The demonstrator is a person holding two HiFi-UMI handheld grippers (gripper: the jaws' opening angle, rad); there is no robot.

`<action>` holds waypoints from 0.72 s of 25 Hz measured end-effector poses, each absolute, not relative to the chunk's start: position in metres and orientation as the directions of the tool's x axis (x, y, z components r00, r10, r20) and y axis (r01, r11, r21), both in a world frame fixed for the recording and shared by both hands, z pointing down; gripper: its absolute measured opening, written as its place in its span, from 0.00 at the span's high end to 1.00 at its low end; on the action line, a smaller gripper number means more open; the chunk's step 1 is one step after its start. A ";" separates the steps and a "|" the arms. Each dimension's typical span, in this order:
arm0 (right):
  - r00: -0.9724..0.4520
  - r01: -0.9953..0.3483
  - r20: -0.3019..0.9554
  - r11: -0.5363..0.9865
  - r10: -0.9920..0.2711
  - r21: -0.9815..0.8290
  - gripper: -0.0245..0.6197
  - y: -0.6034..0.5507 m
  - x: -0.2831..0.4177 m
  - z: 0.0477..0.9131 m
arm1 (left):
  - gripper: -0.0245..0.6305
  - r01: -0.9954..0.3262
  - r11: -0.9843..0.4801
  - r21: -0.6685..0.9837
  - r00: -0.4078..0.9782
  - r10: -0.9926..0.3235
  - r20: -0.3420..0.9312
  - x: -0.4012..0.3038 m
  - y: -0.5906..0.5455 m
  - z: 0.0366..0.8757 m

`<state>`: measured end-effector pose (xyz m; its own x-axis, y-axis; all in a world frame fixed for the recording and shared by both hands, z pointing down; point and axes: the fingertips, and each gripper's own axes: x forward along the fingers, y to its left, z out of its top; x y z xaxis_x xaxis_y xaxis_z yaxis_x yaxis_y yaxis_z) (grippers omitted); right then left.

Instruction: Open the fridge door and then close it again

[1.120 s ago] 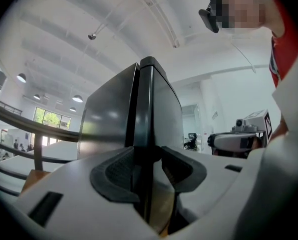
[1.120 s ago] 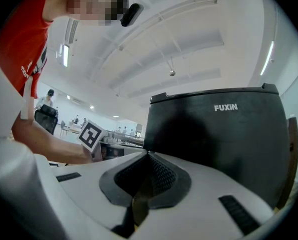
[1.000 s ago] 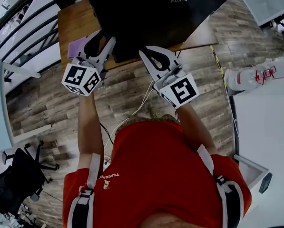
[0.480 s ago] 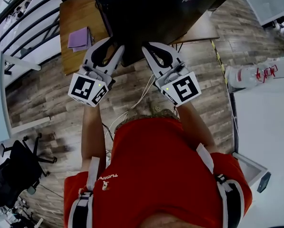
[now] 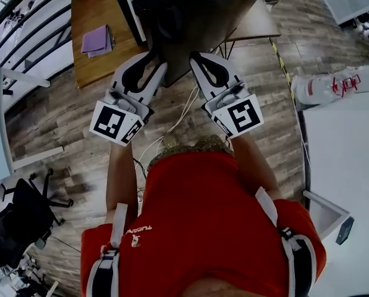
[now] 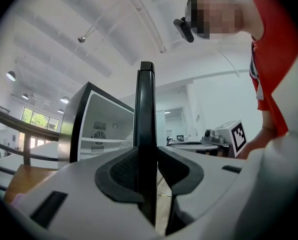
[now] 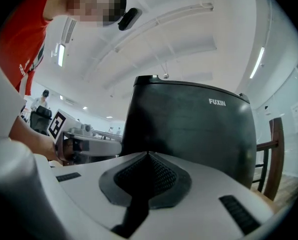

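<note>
Floor: wood planks [image 5: 60,129] are spreading under everything, with white cables [image 5: 179,117] trailing across them just below the grippers.
Table: a wooden table [image 5: 93,73] is standing at the top of the head view and carrying the fridge, with a purple cloth [image 5: 96,40] lying on its bare left part, well apart from the grippers.
Fridge: the black cabinet [image 6: 78,129] is showing its white inside [image 6: 111,134] in the left gripper view.
Fridge door: the fridge door [image 6: 146,124] is standing swung out, edge-on to the left gripper, while its dark front is filling the right gripper view.
Left gripper: the left gripper [image 5: 159,64] is reaching level, and its jaws have just been closing on the door's free edge, with both pads now lying against it.
Right gripper: the right gripper [image 5: 198,59] is holding its jaws together on nothing, just beside the door's front; the door is standing between the two grippers.
Right side: a white counter [image 5: 348,166] is running along the edge, with a plastic-wrapped bundle [image 5: 323,94] lying near it.
Left side: a black office chair [image 5: 20,224] is sitting low in the corner, and a dark railing [image 5: 23,39] is curving above.
</note>
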<state>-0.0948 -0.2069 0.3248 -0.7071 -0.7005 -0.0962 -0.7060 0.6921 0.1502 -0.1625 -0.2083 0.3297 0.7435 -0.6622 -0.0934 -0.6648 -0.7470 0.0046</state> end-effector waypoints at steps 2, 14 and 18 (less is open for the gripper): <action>-0.713 -0.701 -0.103 0.698 -0.694 0.150 0.92 -0.201 -0.086 0.326 | 0.78 -0.668 -0.744 0.001 0.741 -0.666 -0.087 -0.153 -0.198 0.331; -0.793 -0.607 -0.088 0.773 -0.602 0.181 0.92 -0.145 -0.020 0.334 | 0.78 -0.757 -0.653 0.004 0.651 -0.754 -0.084 -0.092 -0.144 0.335; -0.820 -0.571 -0.077 0.804 -0.567 0.165 0.92 -0.119 0.011 0.339 | 0.78 -0.782 -0.623 0.013 0.620 -0.780 -0.079 -0.059 -0.123 0.338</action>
<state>0.0109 -0.1186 0.3393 -0.8203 -0.5667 -0.0770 -0.5710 0.8043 0.1646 -0.0592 -0.1229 0.3378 0.6202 -0.7804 -0.0793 -0.7822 -0.6229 0.0126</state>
